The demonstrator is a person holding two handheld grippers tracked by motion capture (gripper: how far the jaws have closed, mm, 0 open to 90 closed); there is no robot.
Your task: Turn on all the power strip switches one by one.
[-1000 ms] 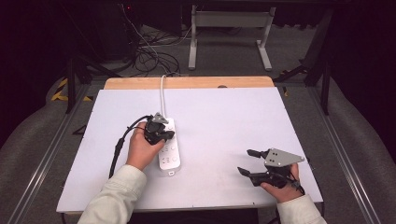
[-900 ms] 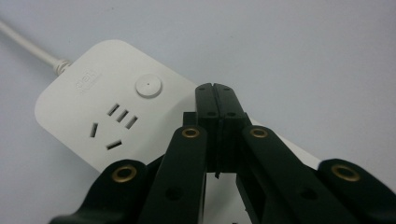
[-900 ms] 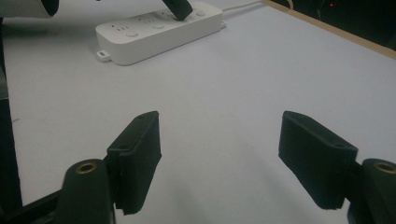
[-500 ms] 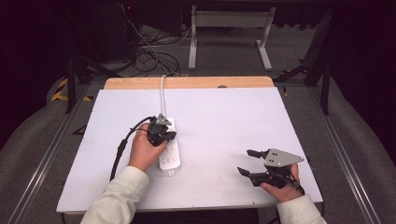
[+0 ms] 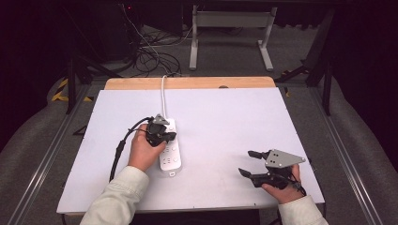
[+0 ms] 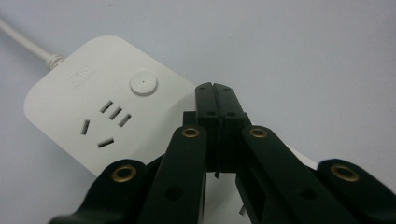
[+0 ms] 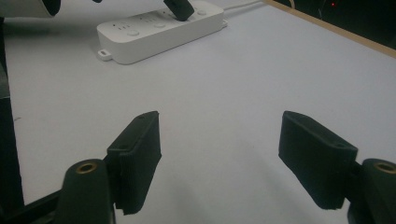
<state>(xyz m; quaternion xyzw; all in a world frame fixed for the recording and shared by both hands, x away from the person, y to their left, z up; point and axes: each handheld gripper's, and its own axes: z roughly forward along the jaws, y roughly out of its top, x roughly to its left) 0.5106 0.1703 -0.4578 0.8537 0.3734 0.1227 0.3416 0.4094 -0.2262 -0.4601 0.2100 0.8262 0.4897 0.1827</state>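
A white power strip [image 5: 170, 157] lies on the white table top [image 5: 234, 117], left of the middle, its white cord [image 5: 163, 89] running off the far edge. My left gripper [image 5: 170, 136] is shut with nothing visible between its pads, and its tips rest over the strip's far half. In the left gripper view the closed tips [image 6: 215, 88] stand beside a round button [image 6: 143, 84] on the power strip [image 6: 88, 116]. My right gripper [image 5: 245, 162] hovers open near the front right, with nothing between the jaws. The right gripper view has its wide gripper [image 7: 219, 158] over bare table and the power strip [image 7: 159, 32] farther off.
A black cable [image 5: 117, 154] trails from the left gripper toward the front edge. A wooden strip [image 5: 187, 83] borders the table's far side. Beyond it are tangled cables [image 5: 155, 56] and a metal stand [image 5: 230, 37] on the floor.
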